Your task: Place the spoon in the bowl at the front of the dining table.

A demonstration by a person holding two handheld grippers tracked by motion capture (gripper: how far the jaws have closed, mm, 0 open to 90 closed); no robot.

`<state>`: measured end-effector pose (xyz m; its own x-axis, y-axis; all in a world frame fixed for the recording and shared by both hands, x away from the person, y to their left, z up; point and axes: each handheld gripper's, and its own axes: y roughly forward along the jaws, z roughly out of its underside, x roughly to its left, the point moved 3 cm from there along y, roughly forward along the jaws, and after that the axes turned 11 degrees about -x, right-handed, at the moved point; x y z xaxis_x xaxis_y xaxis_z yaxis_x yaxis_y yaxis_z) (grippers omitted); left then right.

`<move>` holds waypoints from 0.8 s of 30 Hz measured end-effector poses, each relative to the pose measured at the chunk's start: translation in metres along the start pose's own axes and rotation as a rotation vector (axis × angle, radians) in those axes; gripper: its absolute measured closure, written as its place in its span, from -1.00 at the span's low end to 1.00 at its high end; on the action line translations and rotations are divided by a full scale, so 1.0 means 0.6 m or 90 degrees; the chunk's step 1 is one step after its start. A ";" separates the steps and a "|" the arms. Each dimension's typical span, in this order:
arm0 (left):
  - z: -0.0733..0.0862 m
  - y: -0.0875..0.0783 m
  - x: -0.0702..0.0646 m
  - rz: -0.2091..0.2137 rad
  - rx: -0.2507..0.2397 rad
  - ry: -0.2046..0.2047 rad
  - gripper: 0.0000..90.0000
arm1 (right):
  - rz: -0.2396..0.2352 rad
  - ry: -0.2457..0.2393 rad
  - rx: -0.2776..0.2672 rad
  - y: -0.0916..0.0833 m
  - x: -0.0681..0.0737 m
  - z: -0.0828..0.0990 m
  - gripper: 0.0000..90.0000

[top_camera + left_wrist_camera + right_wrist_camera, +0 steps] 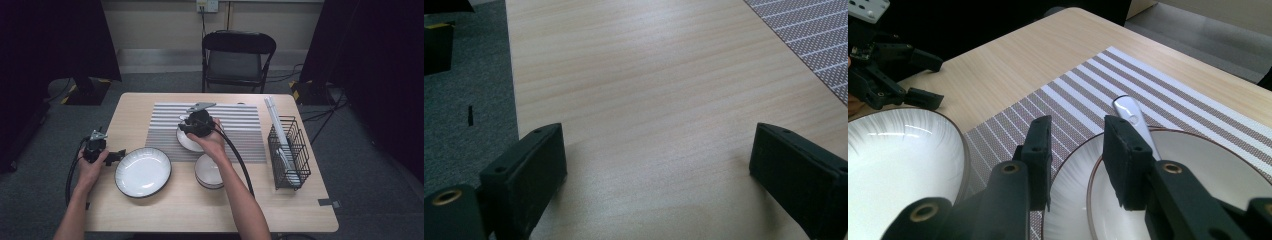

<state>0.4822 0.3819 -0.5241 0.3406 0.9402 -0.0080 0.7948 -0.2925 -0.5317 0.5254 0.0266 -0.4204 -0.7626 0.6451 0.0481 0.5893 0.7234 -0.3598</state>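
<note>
Glossy ceramic bowl [1198, 165] on woven striped placemat [1088, 95].

You're seen from the high view, above your side, looking forward and down over the whole bench [150, 210]. Your left gripper view skims close over bare wood toward the striped mat [819, 45]. Your right gripper view, equally close, shares that mat.

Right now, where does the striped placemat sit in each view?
High view: striped placemat at the centre of the table, towards its far edge.
Left gripper view: placemat in the top right corner.
Right gripper view: placemat across the middle, beyond the jaws.
Shared landmark: the pale wooden table under it.
</note>
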 end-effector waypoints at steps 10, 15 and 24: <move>0.000 0.000 0.000 0.000 0.000 0.000 -0.83 | -0.004 0.018 -0.010 -0.013 -0.004 -0.005 0.34; 0.000 0.000 0.000 0.000 0.000 0.000 -0.83 | -0.002 0.026 -0.010 -0.022 -0.008 -0.006 0.27; 0.000 0.000 0.000 -0.001 0.000 0.000 -0.83 | 0.000 0.050 -0.022 -0.041 -0.018 -0.004 0.22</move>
<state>0.4823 0.3819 -0.5242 0.3397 0.9405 -0.0077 0.7954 -0.2916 -0.5313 0.5194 0.0024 -0.4097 -0.7395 0.6620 0.1220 0.5997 0.7303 -0.3272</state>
